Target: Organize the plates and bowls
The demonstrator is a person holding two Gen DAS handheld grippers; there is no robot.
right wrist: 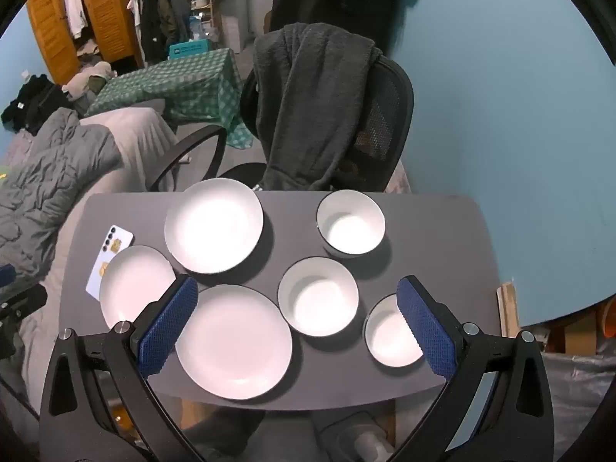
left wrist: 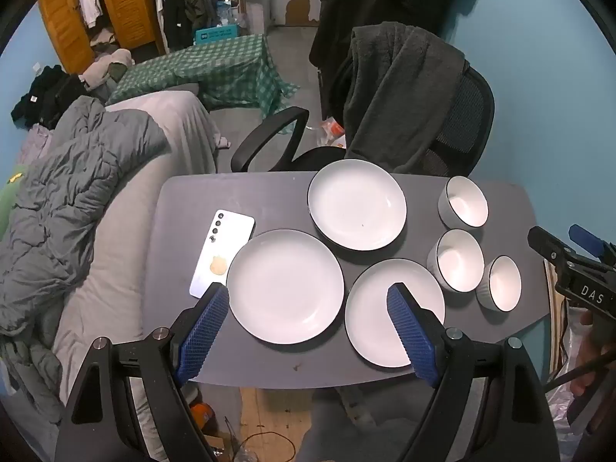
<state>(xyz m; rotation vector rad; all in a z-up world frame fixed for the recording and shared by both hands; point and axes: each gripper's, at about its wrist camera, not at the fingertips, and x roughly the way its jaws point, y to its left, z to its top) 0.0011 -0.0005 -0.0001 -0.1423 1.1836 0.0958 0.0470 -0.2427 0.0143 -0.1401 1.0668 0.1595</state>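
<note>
I hold both tongs above the near edge of the grey surface [left wrist: 184,211], and nothing is lifted yet, so I judge this to be the very start: choosing the first piece to stack. My left tongs [left wrist: 308,325] are spread wide and empty, hovering over the two nearest white round plates with thin dark rims, one on the left [left wrist: 285,286] and one on the right [left wrist: 369,319]; a third matching plate [left wrist: 357,204] lies farther back by the chair. My right tongs [right wrist: 298,321] are likewise parted and hold nothing, above the nearest plate and the three white ribbed bowls: the far one [right wrist: 350,223], the middle one [right wrist: 317,296] and the small near one [right wrist: 389,333]. All six pieces sit apart, unstacked. A white phone [left wrist: 221,254] lies face down just beside the left plate. Next, I think, I must lower one set of tongs to a plate's rim, close on its edge and lift it onto another, keeping clear of the phone.
</note>
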